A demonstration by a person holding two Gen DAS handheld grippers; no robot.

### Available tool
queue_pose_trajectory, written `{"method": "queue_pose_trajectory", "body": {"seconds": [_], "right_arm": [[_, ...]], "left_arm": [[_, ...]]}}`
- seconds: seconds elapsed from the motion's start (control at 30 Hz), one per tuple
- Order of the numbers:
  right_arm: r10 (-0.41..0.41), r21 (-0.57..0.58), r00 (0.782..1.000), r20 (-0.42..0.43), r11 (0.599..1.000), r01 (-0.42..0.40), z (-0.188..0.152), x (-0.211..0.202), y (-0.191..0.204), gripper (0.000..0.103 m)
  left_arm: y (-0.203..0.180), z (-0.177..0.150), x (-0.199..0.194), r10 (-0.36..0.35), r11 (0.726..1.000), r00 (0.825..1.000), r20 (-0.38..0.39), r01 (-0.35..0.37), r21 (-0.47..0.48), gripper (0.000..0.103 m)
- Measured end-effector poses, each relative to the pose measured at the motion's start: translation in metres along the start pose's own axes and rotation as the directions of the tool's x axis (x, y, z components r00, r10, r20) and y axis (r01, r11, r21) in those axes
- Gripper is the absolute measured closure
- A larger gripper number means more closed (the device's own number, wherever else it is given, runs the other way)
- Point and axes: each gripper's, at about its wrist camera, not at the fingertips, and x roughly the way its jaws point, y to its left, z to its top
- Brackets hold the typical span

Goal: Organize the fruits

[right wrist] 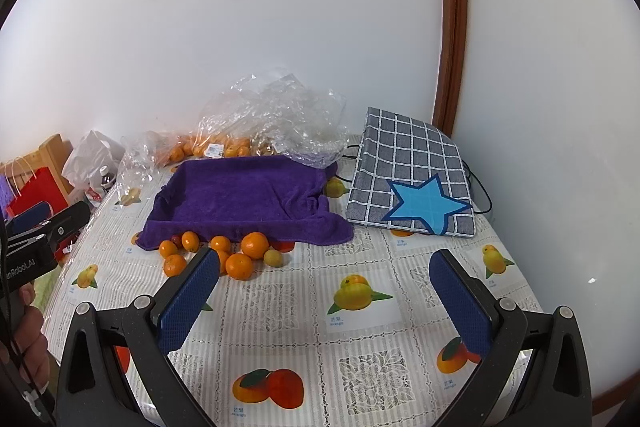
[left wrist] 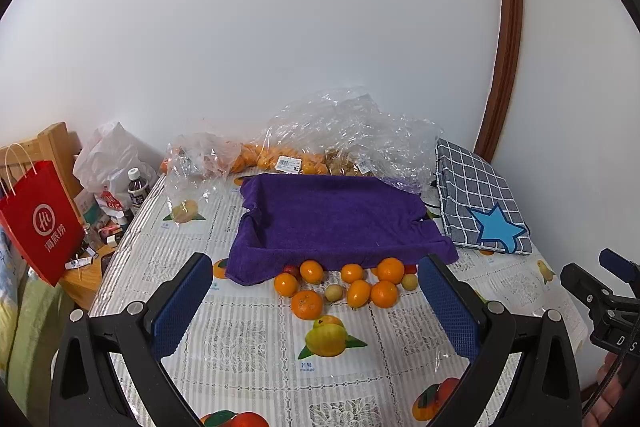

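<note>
Several loose oranges [left wrist: 307, 303] [right wrist: 239, 265], small yellow-green fruits [left wrist: 333, 292] [right wrist: 273, 257] and a red fruit [left wrist: 291, 270] lie on the table in front of a tray lined with a purple towel [left wrist: 332, 223] [right wrist: 244, 195]. The tray looks empty. My left gripper [left wrist: 316, 303] is open, held above the table just short of the fruit pile. My right gripper [right wrist: 325, 291] is open and empty, over the tablecloth to the right of the pile. Each gripper's side shows in the other view, the right one [left wrist: 600, 291] and the left one [right wrist: 44, 227].
Clear plastic bags [left wrist: 344, 139] [right wrist: 272, 119] with more oranges lie behind the tray by the wall. A checked cloth bag with a blue star [left wrist: 480, 207] [right wrist: 412, 175] lies at the right. A red paper bag [left wrist: 40, 223], a bottle [left wrist: 138, 189] and clutter stand off the table's left edge.
</note>
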Motion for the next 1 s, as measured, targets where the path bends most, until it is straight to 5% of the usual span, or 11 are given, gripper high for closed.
{"method": "queue_pose_trajectory", "body": {"seconds": [0.6, 1.0], "right_arm": [[0.015, -0.019, 1.000, -0.004, 1.000, -0.015, -0.007, 0.008, 0.008, 0.000], [0.003, -0.047, 0.999, -0.050, 0.999, -0.005, -0.026, 0.054, 0.021, 0.000]], "left_arm": [[0.017, -0.009, 0.012, -0.011, 0.999, 1.000, -0.016, 0.010, -0.041, 0.000], [0.039, -0.038, 0.059, -0.020, 0.998, 0.994, -0.105, 0.013, -0.063, 0.000]]}}
